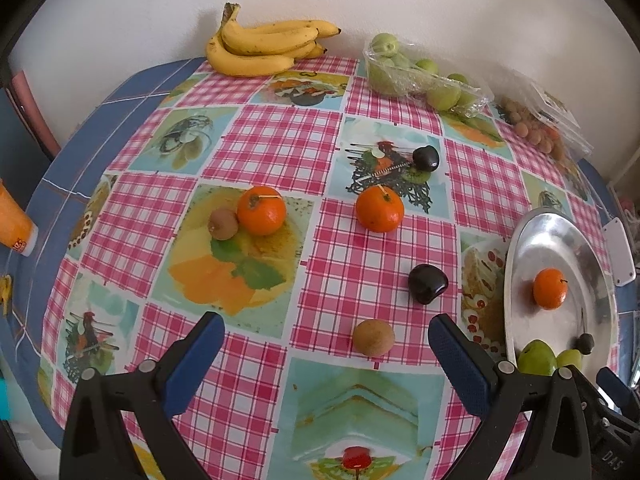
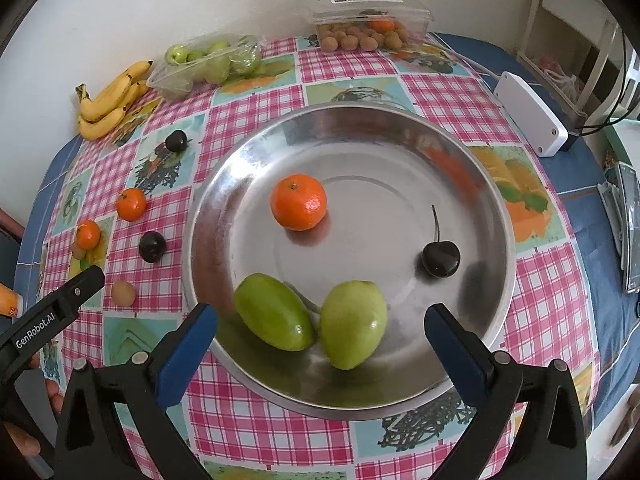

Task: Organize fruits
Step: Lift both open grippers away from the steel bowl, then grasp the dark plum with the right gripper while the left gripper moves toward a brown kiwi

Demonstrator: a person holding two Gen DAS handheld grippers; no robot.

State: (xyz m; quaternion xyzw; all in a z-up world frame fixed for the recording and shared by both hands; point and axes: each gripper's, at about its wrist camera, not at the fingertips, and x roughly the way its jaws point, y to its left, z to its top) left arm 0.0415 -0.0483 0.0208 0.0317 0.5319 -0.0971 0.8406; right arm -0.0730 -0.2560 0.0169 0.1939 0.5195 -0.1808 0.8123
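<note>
While the right gripper point(image 2: 320, 332) hangs empty, jaws wide, over the metal plate point(image 2: 400, 152), the left gripper point(image 1: 326, 340), equally spread, should straddle the near brown fruit point(image 1: 373, 337) squarely, then close gently.

The left gripper point(image 1: 326, 338) is hovering with its jaws spread wide, holding nothing, its blue-padded fingers point(image 1: 200, 360) reaching up from five and seven o'clock in its own view. The right gripper point(image 2: 320, 328) is likewise gaping wide and gripping nothing. In the right wrist view, the left gripper's black body is showing at about eight o'clock, with what is probably a bare hand beneath it.
</note>
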